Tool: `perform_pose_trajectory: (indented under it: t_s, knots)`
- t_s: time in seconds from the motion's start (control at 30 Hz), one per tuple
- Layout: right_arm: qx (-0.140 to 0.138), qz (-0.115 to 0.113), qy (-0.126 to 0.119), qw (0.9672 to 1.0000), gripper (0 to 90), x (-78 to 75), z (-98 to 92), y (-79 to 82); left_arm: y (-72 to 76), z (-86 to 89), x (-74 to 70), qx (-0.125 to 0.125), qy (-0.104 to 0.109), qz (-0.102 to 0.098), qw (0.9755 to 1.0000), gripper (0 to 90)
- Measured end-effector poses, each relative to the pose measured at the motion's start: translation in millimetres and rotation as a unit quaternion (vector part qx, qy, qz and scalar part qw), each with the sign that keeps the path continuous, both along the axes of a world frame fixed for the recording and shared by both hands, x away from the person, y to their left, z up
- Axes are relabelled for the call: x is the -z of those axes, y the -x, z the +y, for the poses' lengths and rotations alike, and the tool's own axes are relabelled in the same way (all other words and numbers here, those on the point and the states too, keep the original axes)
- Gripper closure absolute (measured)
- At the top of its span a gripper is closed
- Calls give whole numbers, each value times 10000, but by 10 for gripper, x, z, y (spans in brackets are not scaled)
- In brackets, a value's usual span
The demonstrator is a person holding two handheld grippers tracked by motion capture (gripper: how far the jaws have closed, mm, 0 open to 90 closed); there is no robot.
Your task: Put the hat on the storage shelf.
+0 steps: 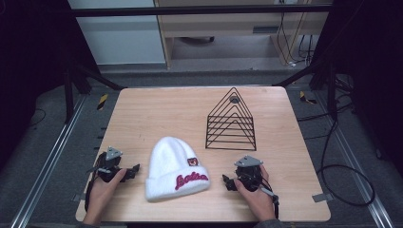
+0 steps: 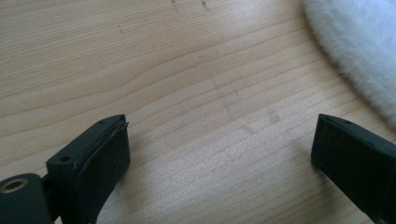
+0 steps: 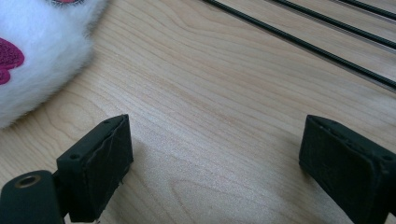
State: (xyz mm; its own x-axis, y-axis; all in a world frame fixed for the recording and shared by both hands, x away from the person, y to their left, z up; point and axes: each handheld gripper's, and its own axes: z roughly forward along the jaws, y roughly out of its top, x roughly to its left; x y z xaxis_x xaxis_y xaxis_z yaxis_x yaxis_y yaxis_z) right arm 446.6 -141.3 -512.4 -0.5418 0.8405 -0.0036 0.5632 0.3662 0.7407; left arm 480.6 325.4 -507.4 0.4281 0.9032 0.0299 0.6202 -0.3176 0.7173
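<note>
White beanie (image 1: 174,167) flat on the table (image 1: 157,109) at the near edge, between left gripper (image 1: 135,170) and right gripper (image 1: 226,181), touching neither. Both spread wide, empty (bare wood between the jaws). Black wire rack (image 1: 231,119) farther off, right of centre.

The left hand-held gripper (image 2: 219,154) looks down along its two black jaws, which stand wide apart at the bottom corners of the left gripper view, with nothing between them but bare wood. Under them lies the light wooden bench (image 2: 177,84), its grain running across and a few faint dark marks on it. A fluffy white hat (image 2: 359,46) fills the upper right corner, its edge near the right-hand jaw but apart from it.
</note>
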Motion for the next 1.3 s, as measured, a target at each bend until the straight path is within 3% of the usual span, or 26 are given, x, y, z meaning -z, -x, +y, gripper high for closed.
perform_pose_trajectory:
  t_s: [0.27,0.43,0.47,0.6,0.77,0.9,1.03,1.17,1.3]
  knots:
    - [61,-5,-9,10000,98,1,12,9,5,-18,2,6,26,10,10000,31]
    - [62,-4,-7,10000,98,1,12,10,-14,-83,-27,256,-25,81,9996,59]
    - [75,6,-17,10000,98,0,15,11,-39,-137,-85,406,-97,79,9991,60]
    - [79,17,-19,10000,98,-2,16,14,-108,-246,-219,630,-133,86,9979,63]
    - [78,16,-18,10000,98,-2,16,15,-331,-488,-496,931,-207,77,9954,83]
    - [73,17,-14,10000,98,-2,15,16,-528,-626,-580,1018,-42,375,9941,113]
    - [73,17,-15,10000,98,-2,15,16,-640,-734,-585,1071,-76,476,9931,135]
    - [72,15,-14,10000,98,-1,15,16,-770,-914,-506,1247,-388,671,9892,149]
    - [75,16,-12,10000,98,-2,15,16,-830,-969,-456,1223,-379,677,9895,211]
